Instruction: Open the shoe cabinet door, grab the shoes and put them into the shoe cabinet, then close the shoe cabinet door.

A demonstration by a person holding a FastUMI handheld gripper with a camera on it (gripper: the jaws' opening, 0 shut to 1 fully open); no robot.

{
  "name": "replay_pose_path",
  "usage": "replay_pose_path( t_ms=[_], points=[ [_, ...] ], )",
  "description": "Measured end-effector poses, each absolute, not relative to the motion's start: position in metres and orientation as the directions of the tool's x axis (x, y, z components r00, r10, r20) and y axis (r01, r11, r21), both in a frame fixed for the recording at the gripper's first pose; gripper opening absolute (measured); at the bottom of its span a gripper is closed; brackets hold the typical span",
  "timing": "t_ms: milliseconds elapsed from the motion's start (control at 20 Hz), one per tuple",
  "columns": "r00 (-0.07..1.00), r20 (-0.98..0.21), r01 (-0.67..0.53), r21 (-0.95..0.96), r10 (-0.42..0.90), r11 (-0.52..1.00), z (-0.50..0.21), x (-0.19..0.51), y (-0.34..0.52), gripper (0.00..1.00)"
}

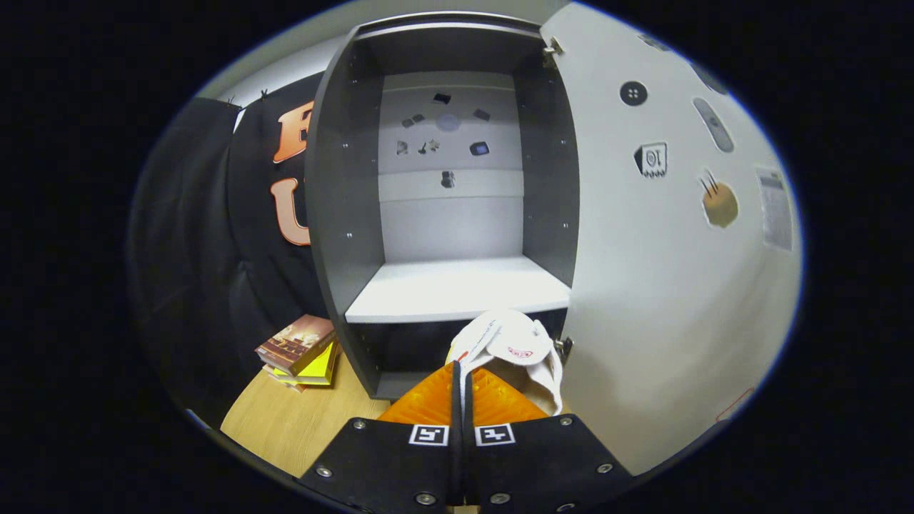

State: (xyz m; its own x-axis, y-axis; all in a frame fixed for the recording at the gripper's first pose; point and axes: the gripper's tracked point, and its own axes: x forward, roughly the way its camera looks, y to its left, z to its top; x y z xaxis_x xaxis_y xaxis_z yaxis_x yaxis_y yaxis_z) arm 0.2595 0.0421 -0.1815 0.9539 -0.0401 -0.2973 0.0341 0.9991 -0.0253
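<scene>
With the cabinet door (664, 285) already open, the gripper (462, 385) is carrying a white shoe (510, 350) clamped between its fingers toward the bare shelf (457, 289), placing and closing still remaining.

Stacked books (298, 351) on wooden tabletop (300, 421), left of cabinet.

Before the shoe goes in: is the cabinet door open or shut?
Open. The door is swung aside, showing the white shelf. The gripper jaws are shut on the shoe.
</scene>
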Motion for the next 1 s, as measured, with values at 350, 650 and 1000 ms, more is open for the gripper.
replay_pose_path(
  t_ms=[350,650,1000],
  points=[
    [0.97,-0.243,-0.01,-0.038,0.001,0.999,-0.145,0.352,0.063,0.0],
    [0.966,-0.256,-0.045,-0.053,0.03,0.998,-0.152,0.431,0.074,0.0],
    [0.948,-0.318,-0.055,-0.06,0.033,0.997,-0.181,0.497,0.076,0.0]
  ],
)
